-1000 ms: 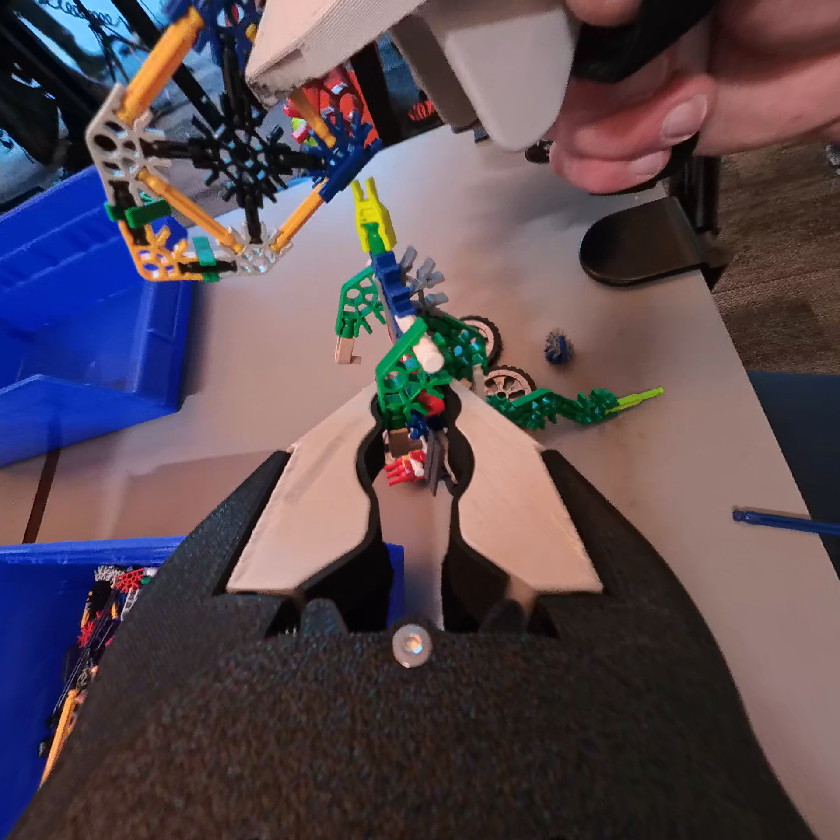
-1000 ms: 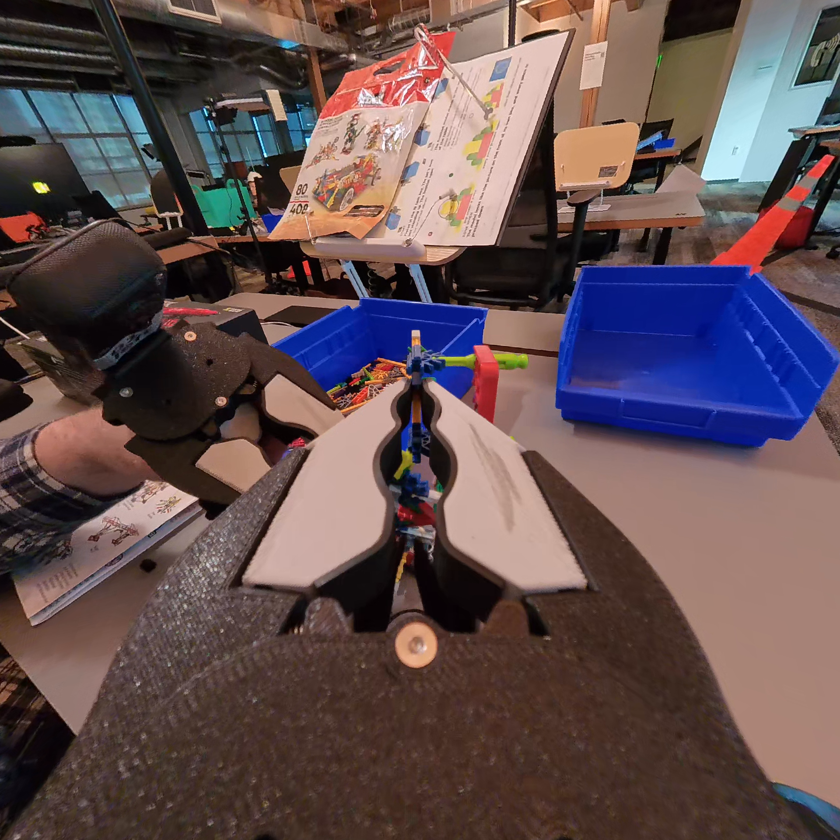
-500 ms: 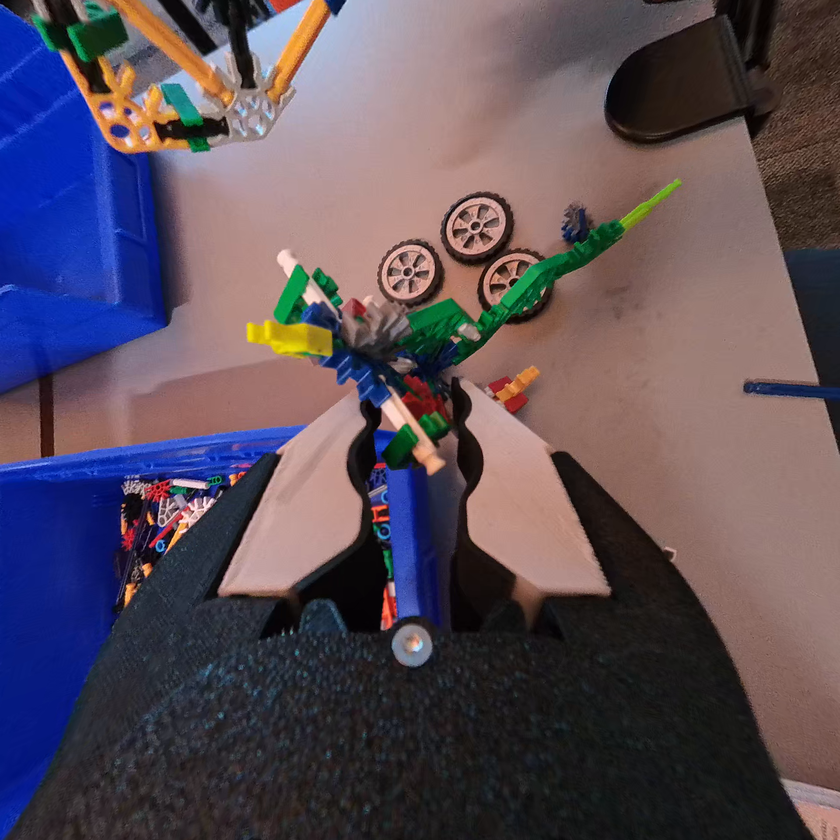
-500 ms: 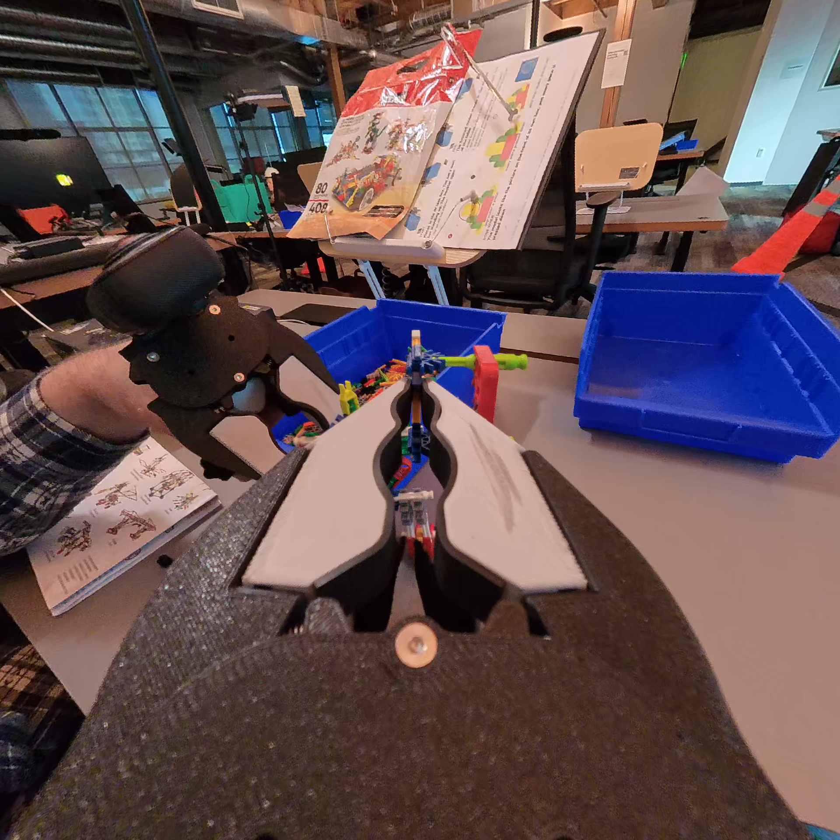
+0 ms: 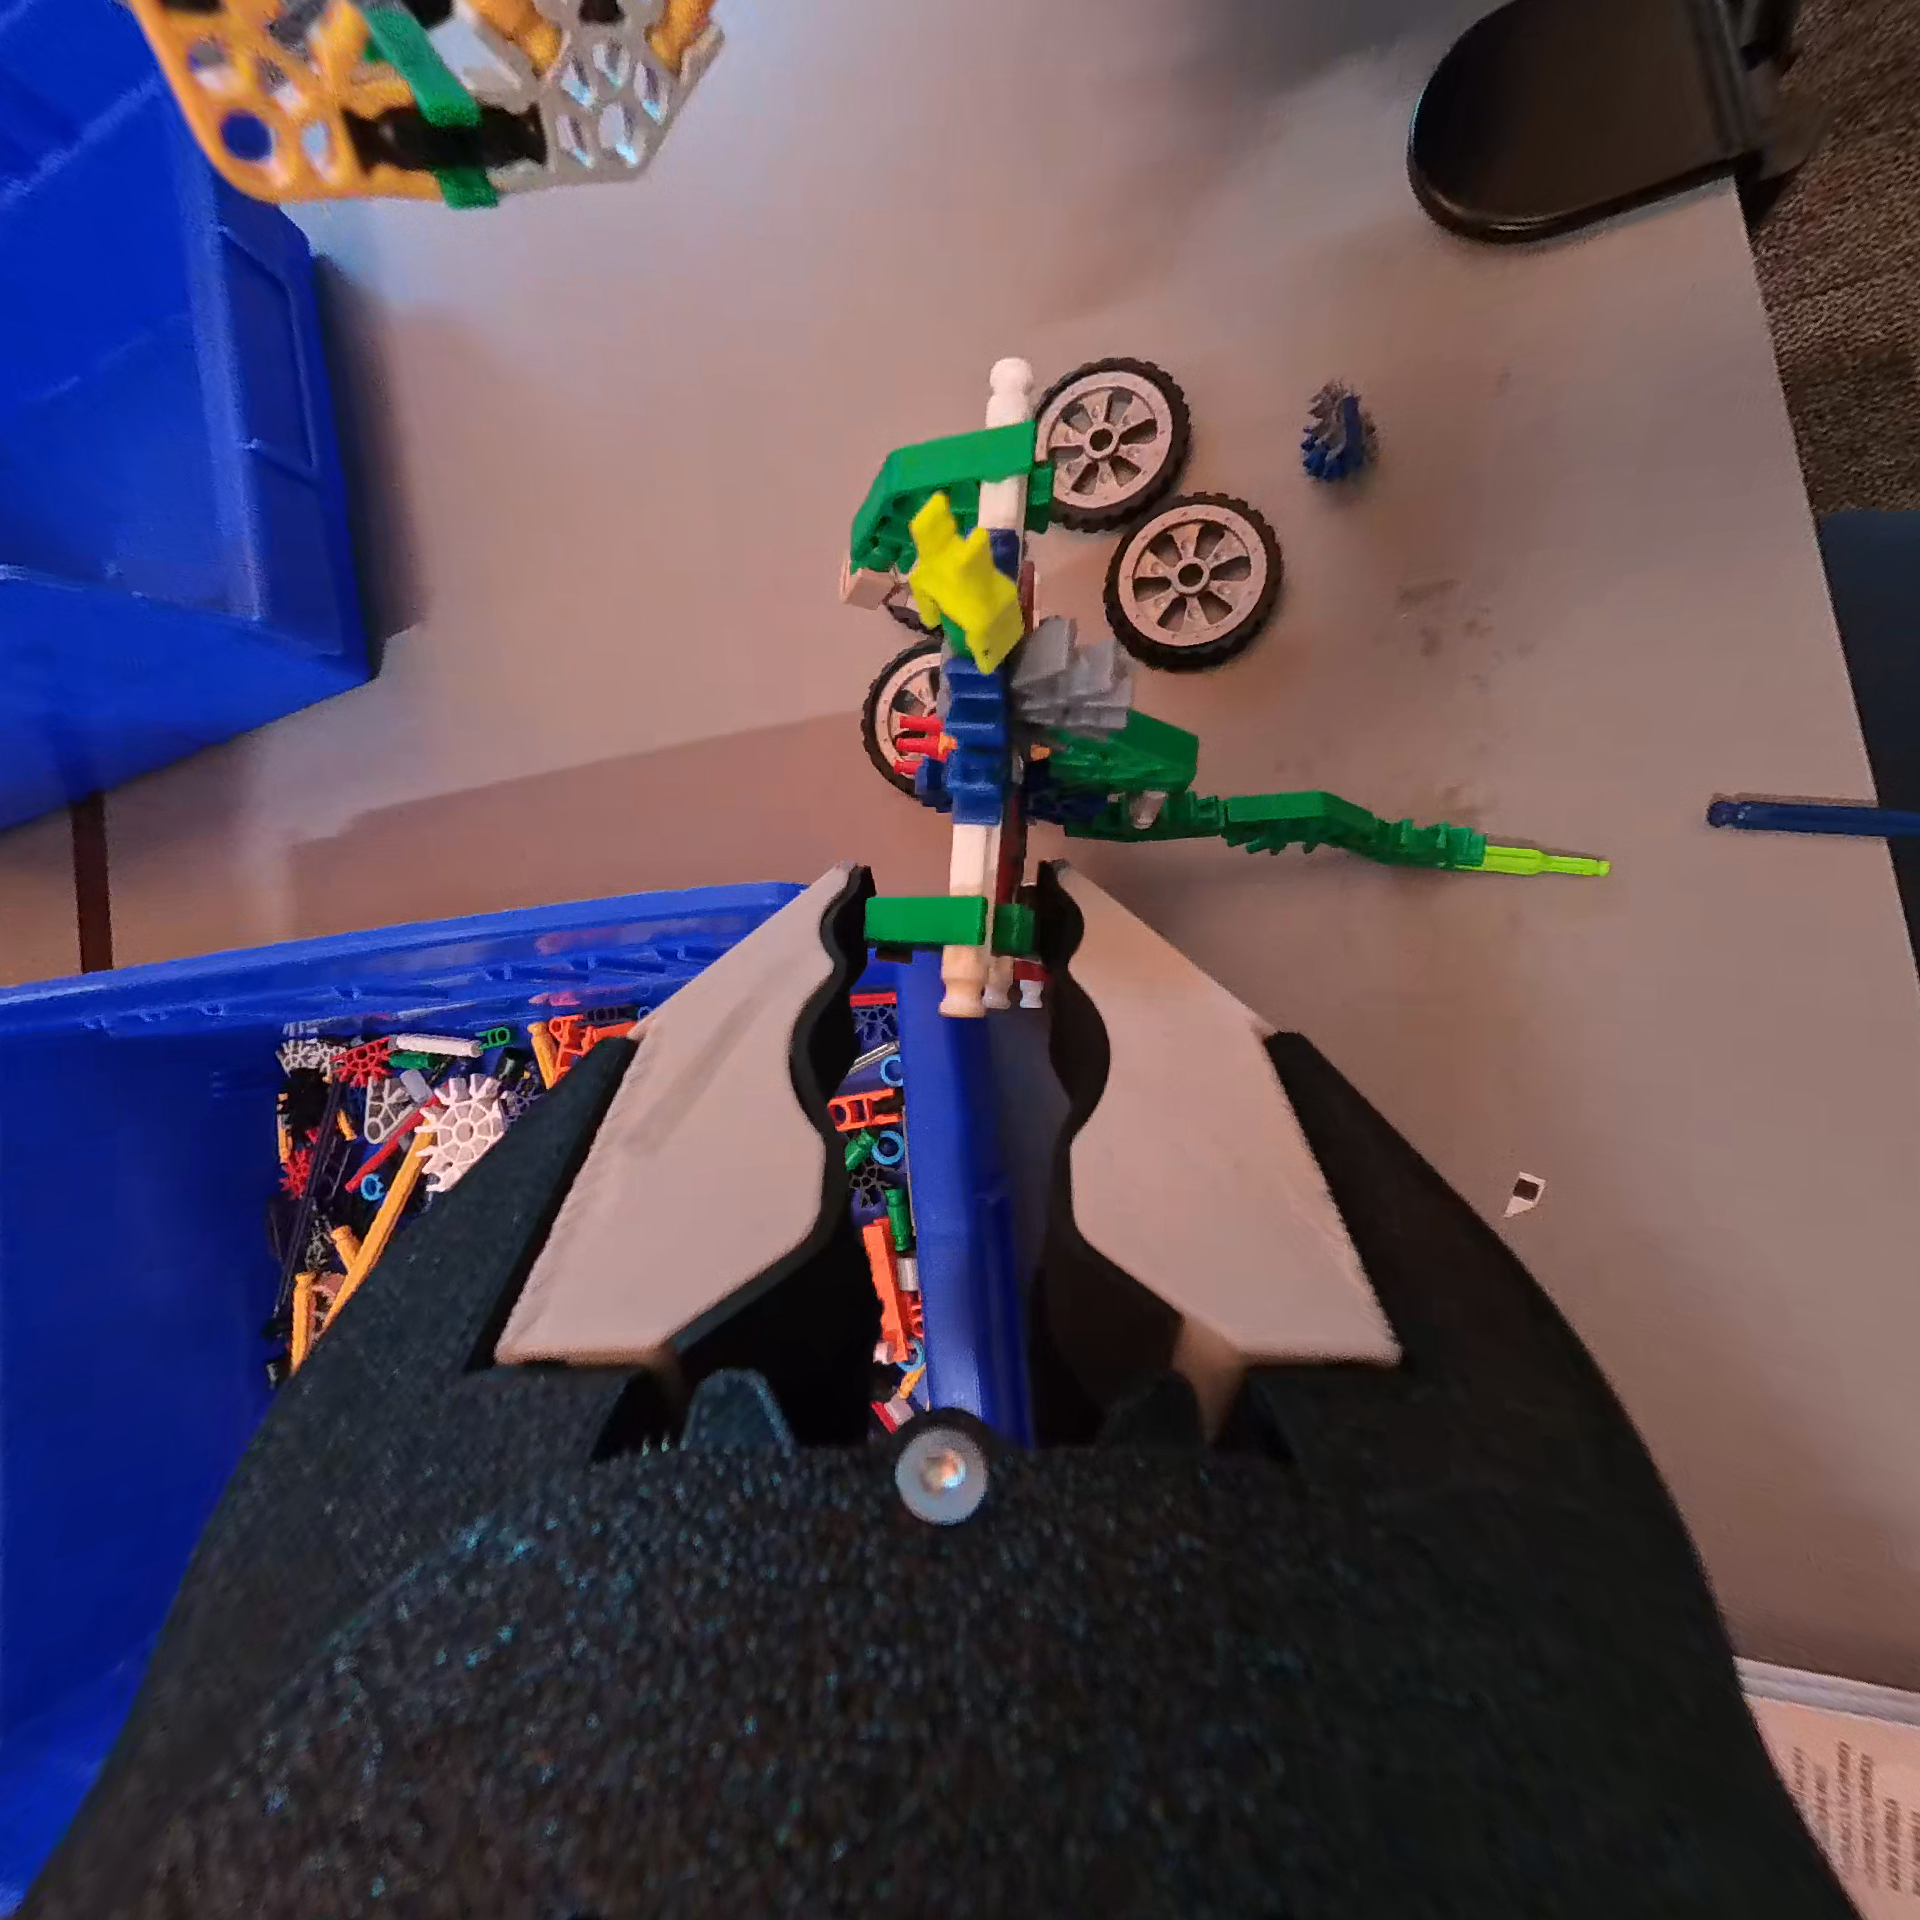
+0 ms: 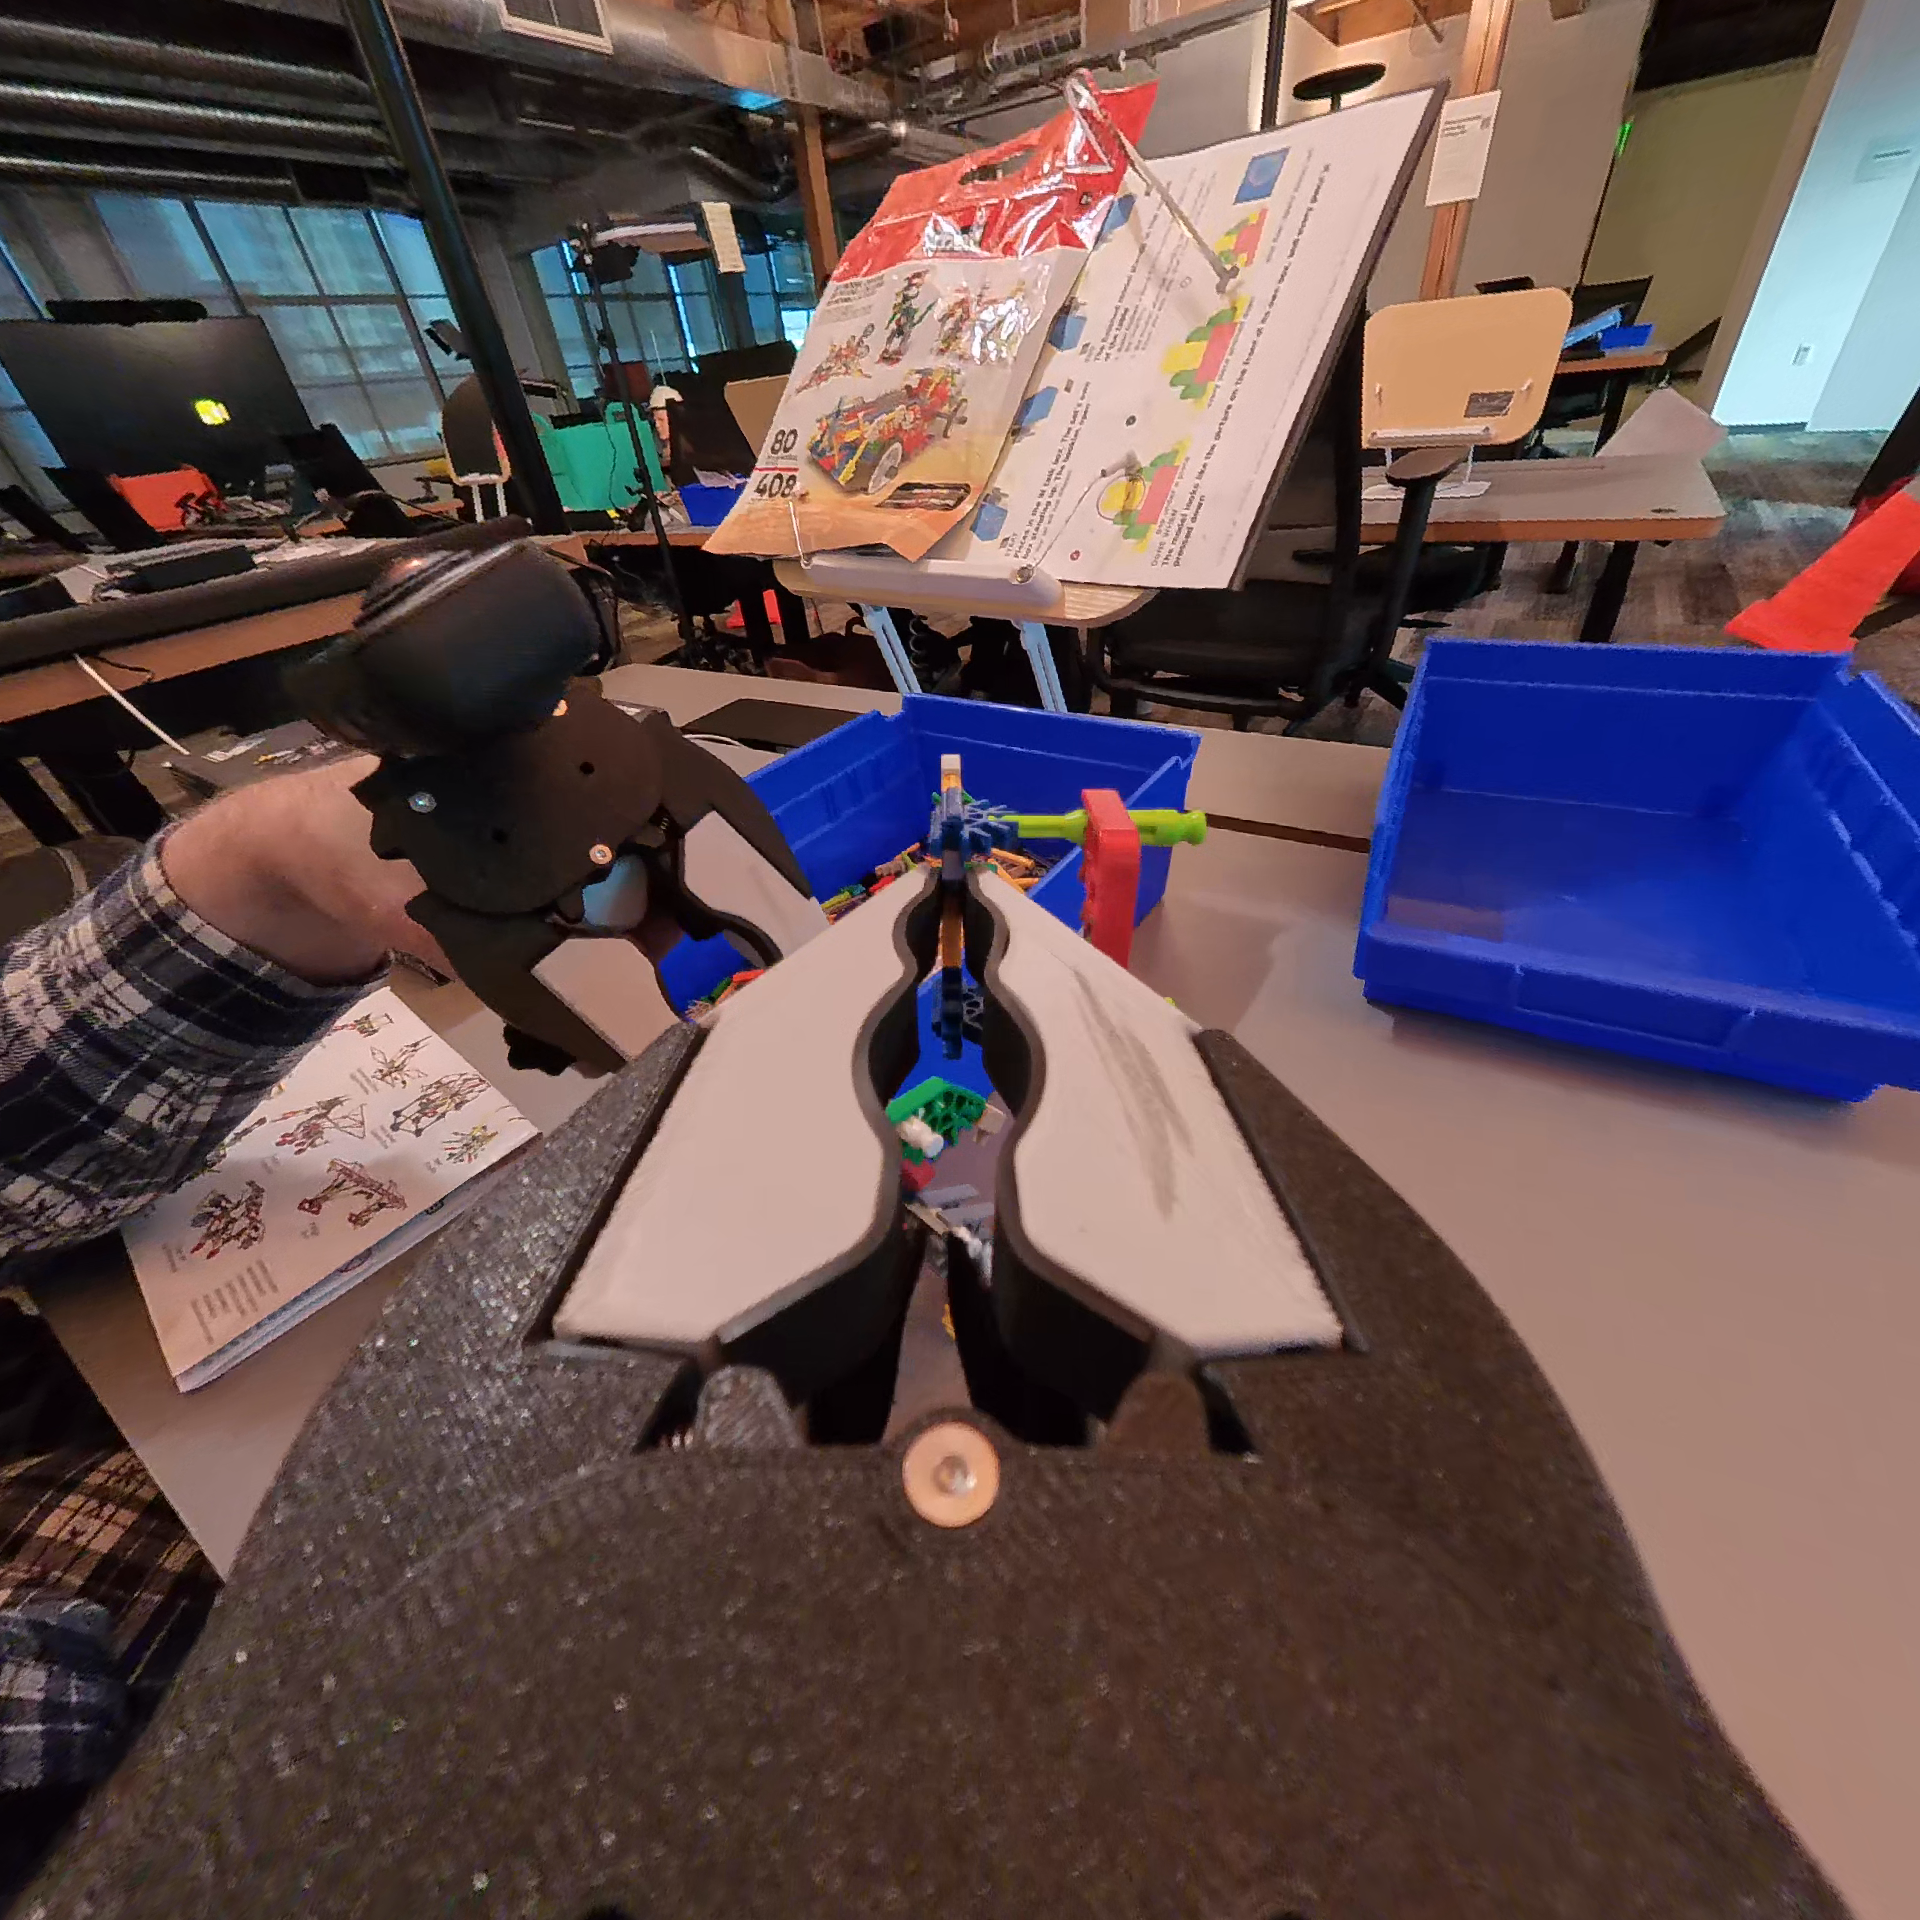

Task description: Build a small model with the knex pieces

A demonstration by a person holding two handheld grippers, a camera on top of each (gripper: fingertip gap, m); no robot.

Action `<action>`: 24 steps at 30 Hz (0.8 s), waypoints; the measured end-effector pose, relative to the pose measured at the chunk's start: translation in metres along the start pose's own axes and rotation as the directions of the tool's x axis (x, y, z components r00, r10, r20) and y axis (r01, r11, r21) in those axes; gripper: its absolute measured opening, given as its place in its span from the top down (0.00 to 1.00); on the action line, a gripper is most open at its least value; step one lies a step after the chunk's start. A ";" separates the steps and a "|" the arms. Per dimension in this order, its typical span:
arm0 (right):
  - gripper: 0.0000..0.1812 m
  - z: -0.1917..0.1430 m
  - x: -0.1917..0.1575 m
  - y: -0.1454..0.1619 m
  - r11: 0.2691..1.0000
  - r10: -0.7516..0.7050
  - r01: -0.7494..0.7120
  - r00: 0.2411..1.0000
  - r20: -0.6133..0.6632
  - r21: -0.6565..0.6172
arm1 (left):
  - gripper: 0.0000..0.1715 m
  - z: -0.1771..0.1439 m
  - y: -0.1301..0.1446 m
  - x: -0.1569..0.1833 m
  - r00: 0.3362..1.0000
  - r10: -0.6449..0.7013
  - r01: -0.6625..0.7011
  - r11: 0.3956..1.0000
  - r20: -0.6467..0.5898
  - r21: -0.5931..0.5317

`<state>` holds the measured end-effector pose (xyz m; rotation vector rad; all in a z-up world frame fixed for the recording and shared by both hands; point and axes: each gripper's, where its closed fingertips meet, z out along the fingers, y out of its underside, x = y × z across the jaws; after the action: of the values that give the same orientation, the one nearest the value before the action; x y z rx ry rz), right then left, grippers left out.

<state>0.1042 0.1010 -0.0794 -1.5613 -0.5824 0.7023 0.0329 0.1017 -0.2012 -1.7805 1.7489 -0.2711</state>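
Note:
My left gripper is shut on a small rod-and-connector model of green, blue, yellow and white pieces. It holds the model in the air at the table-side rim of the parts bin. A green tail with a lime tip sticks out to the right. My right gripper is shut on a larger frame model with orange rods, a lime rod and a red piece. That frame shows at the top left of the left wrist view. The left gripper appears at the left, held by a hand.
Three grey wheels lie on the grey table, with a small blue connector and a blue rod. An empty blue bin stands right; a booklet lies left. A stand with sheets is behind.
My left gripper lifted the green model off the table, turned it and drew it back to the parts bin's rim. The right gripper's frame moved up and away in the left view.

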 end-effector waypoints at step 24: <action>0.99 0.021 -0.065 -0.049 0.996 0.037 -0.066 0.929 0.369 0.065 | 0.80 -0.126 -0.088 -0.027 0.995 -0.100 0.065 0.764 0.019 0.641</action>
<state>0.0458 0.0735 -0.0253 -1.3848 -0.7830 1.0588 0.0337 0.0859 -0.0462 -1.3323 1.3097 -0.7582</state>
